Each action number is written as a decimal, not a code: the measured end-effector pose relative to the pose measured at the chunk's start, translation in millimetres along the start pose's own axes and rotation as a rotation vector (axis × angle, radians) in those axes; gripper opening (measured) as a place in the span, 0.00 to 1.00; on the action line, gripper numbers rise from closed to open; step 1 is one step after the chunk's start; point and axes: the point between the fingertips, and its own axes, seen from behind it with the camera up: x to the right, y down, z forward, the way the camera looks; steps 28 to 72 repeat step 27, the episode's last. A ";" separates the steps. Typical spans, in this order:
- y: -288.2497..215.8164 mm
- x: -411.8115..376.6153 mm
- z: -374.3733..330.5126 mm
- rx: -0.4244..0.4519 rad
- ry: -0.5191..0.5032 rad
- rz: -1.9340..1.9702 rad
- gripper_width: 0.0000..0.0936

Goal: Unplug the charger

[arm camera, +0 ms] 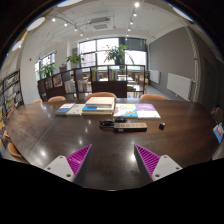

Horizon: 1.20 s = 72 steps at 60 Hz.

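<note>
A bright office room is being looked across, over a dark counter [40, 135]. A dark power strip [124, 125], presumably holding the charger, is lying well beyond the open, empty jaws. The approach is being made; a forward reach is called for next.

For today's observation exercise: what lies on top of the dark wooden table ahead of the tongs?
On the table lie books and a black power strip. Whatever lies under the books is covered, and no charger is clearly visible. The open tongs hold nothing.
</note>
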 end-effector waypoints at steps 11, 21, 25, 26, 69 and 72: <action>4.2 -14.9 -15.1 -0.007 -0.020 -0.016 0.90; 3.1 -13.4 -22.9 0.005 -0.020 0.005 0.90; 0.2 -9.8 -24.9 0.013 -0.015 0.019 0.90; -0.1 -9.3 -24.7 0.013 -0.016 0.022 0.89; -0.5 -8.5 -25.0 0.014 -0.016 0.025 0.90; -0.5 -8.5 -25.0 0.014 -0.016 0.025 0.90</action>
